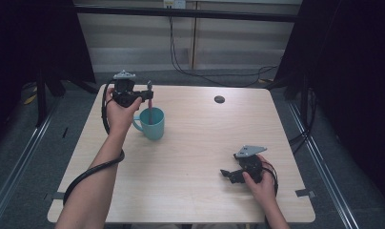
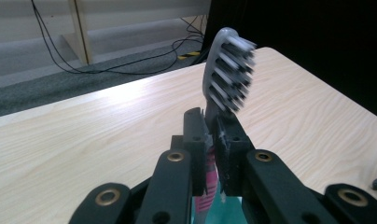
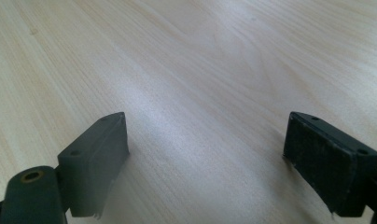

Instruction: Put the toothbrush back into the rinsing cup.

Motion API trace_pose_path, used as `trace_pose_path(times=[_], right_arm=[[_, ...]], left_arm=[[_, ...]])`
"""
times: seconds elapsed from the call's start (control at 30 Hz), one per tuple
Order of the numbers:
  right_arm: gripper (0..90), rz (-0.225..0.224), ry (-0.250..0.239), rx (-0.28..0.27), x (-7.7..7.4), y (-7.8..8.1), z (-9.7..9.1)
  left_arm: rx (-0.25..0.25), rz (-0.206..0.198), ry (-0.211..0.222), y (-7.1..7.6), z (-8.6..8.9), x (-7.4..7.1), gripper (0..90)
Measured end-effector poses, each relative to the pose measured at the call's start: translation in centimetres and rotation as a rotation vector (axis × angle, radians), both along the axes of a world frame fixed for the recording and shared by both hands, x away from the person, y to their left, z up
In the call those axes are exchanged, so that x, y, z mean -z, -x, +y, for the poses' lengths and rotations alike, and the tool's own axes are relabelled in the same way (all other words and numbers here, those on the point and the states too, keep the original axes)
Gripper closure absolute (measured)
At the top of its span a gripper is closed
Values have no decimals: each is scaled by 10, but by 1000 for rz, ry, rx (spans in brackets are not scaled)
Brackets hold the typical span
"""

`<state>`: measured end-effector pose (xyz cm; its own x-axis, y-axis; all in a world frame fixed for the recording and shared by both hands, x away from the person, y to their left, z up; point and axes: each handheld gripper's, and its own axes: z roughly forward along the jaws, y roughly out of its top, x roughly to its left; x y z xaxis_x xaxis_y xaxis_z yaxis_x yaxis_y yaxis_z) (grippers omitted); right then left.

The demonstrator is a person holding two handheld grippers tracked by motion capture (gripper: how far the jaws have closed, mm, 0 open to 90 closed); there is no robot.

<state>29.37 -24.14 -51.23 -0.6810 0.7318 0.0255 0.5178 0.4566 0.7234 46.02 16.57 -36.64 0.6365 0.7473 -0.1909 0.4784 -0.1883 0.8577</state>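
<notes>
Fingers (image 2: 226,154) of your left gripper (image 1: 149,94) pinch the toothbrush (image 2: 226,70) by its neck, upright, handle down inside the teal mug (image 1: 152,125). Looks nearly done: just let go. Your right gripper (image 1: 228,175) rests spread, empty, on the table (image 1: 200,143).

Black tool (image 1: 149,92), brass-ringed screws

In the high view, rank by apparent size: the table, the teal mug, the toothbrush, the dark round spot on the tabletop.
1. table
2. teal mug
3. toothbrush, held upright by the left gripper, lower end in the mug, so partly hidden
4. dark round spot

The last two are both small; their order is unsure.
</notes>
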Motion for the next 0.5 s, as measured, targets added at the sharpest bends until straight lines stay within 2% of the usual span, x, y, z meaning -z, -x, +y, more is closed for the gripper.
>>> trace_pose_path(times=[0.07,0.2,0.43,0.5], right_arm=[[132,1,0,-1,0,0,0],[132,1,1,-3,0,0,0],[133,1,1,-3,0,0,0],[132,1,1,-3,0,0,0]], left_arm=[[0,3,-14,0,0,3,842],[-5,10,-17,3,0,15,842],[-1,40,-38,7,-2,34,839],[5,43,-27,8,-2,39,834]])
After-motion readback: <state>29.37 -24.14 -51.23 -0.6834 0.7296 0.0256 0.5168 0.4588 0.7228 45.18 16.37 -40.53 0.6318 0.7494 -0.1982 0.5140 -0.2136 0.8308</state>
